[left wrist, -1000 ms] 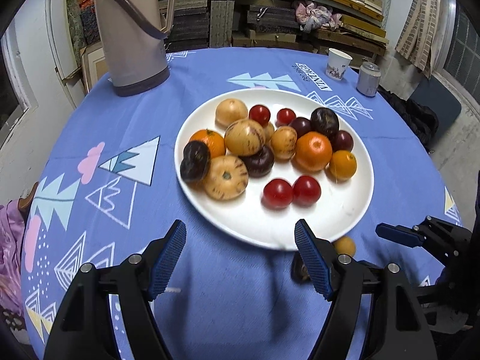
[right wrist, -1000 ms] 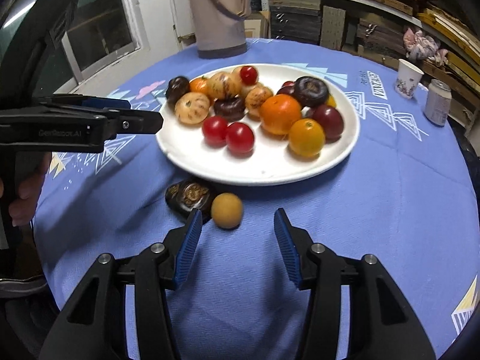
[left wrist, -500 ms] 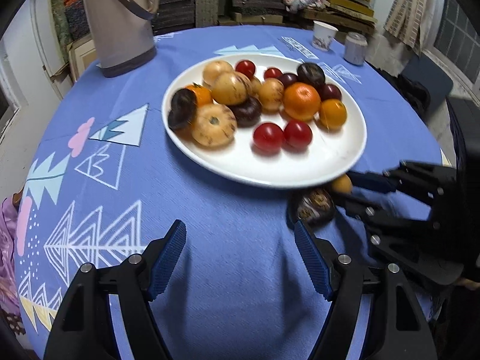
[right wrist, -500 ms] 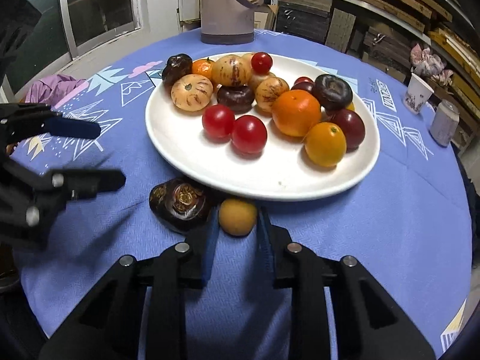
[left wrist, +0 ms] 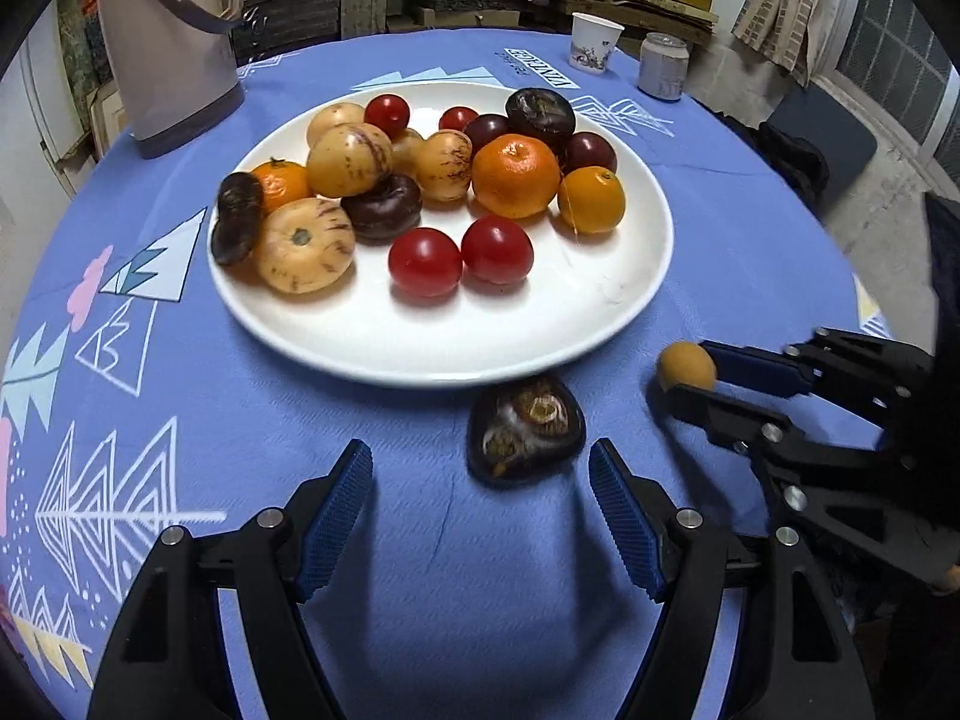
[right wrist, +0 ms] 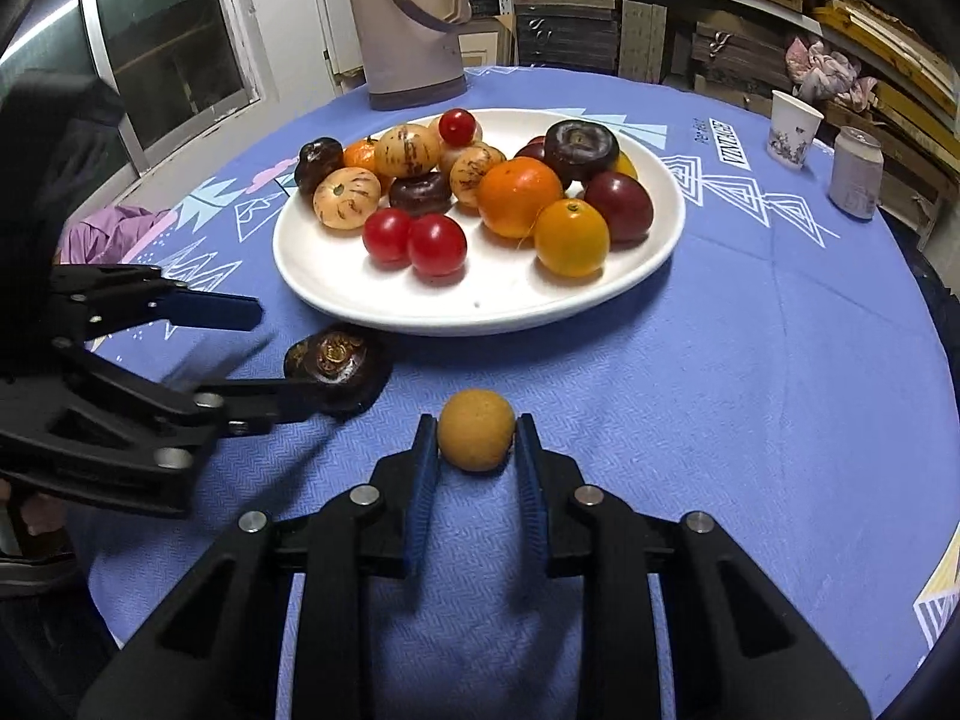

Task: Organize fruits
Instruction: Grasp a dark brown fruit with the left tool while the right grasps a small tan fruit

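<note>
A white plate holds several fruits: red tomatoes, oranges, striped yellow fruits and dark purple ones. A dark wrinkled fruit lies on the blue cloth just in front of the plate. My left gripper is open, just short of that dark fruit; it also shows in the right wrist view. My right gripper is shut on a small tan round fruit, held slightly above the cloth, right of the dark fruit.
A beige thermos jug stands behind the plate. A paper cup and a can stand at the far right. Shelves of boards line the wall behind.
My right gripper closed on the small tan fruit and drew it away from the plate's rim. My left gripper moved toward the dark fruit, staying open.
</note>
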Available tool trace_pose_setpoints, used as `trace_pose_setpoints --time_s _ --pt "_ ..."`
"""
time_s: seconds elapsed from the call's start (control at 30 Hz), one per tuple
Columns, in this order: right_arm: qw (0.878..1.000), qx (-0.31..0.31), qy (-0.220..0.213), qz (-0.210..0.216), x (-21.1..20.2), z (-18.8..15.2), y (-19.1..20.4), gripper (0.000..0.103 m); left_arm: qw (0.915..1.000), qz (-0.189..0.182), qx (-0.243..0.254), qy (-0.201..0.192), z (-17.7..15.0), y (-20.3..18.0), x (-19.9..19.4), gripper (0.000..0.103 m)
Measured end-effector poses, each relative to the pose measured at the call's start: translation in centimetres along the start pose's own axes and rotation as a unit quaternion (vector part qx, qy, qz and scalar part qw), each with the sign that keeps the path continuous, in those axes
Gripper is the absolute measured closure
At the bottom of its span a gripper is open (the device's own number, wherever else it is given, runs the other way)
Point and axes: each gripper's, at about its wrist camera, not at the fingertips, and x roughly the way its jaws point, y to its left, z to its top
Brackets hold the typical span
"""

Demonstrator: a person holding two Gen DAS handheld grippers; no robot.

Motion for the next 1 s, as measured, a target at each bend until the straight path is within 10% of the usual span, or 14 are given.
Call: trace_pose_setpoints --time_s 0.33,1.0 --pt "1.0 0.006 -0.004 0.009 -0.1 -0.2 -0.3 0.077 0.9994 0.003 0.034 -0.008 0.8 -1.5 2.1 0.058" --pt "0.999 -0.013 -0.048 0.018 -4.6 1.9 1.5 0.077 0.9983 0.002 0.025 -0.053 0.6 0.4 -4.7 0.059"
